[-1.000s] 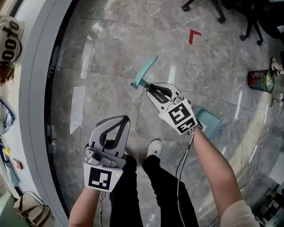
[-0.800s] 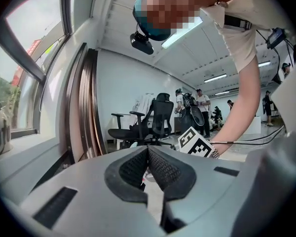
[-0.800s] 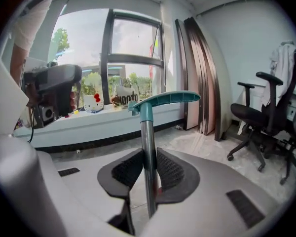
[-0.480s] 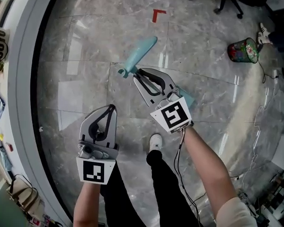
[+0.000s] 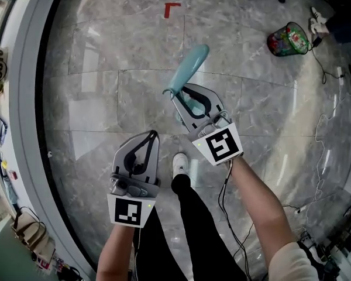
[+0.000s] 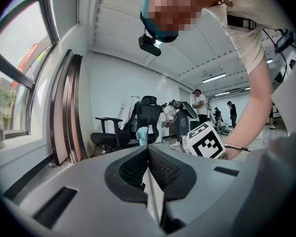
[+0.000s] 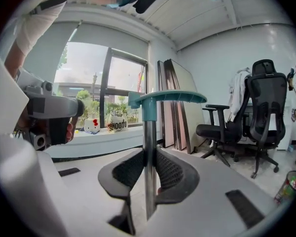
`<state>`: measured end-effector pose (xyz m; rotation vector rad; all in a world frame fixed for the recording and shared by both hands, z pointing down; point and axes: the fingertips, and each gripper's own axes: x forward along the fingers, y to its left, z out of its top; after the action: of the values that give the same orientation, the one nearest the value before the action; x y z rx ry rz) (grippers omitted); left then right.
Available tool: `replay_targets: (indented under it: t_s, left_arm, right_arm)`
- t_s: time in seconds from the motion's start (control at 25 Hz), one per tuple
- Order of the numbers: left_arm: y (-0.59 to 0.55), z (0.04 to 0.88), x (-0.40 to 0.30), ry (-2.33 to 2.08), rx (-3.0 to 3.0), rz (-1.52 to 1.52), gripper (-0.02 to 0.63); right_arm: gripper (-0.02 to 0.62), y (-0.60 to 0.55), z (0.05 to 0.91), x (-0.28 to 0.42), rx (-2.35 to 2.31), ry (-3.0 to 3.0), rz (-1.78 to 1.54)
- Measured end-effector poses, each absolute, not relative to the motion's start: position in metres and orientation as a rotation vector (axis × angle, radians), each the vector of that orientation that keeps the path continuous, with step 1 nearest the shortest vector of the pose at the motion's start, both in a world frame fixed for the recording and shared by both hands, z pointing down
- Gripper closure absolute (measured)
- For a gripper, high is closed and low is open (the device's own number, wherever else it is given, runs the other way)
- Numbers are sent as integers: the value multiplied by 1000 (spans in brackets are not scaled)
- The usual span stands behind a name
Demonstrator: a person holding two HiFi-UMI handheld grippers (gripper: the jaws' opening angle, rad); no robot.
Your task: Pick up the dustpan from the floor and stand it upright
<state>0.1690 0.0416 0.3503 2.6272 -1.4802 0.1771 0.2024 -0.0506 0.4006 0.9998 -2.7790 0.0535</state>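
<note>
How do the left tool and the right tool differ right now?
The right tool is clamped on the dustpan by its metal rod, while the left tool is shut on nothing. In the head view, the right tool is held farther forward over the floor, and the left tool sits back beside the person's leg. Both have their jaws together.

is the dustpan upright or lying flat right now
Upright: the dustpan pole stands vertical, clamped in the right claw, teal grip on top. Whether the pan touches the floor, cannot tell.

floor (image 5: 99, 104): grey marble tiles | red corner mark (image 5: 172, 8) | patterned bin (image 5: 288, 38) | white shoe (image 5: 180, 164)
</note>
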Motion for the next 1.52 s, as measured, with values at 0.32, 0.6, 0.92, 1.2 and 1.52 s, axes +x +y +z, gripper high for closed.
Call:
replay_targets:
  t_s: [0.32, 0.6, 0.92, 1.2, 1.52]
  left_arm:
    - [38, 365, 207, -1497, 2593, 142, 595]
    - [48, 369, 233, -1459, 2597, 164, 595]
    - [53, 354, 226, -1453, 2611, 169, 595]
    - [66, 273, 224, -1455, 2571, 110, 595]
    - [68, 77, 256, -1391, 2710, -84, 595]
  right_arm:
    - [506, -32, 406, 240, 1020, -2746, 63]
    - [505, -34, 405, 241, 989, -2753, 80]
    - [505, -23, 403, 258, 1055, -2696, 172]
    - [577, 19, 317, 287, 1187, -2689, 231]
    - [578, 64, 115, 343, 1510, -2622, 372]
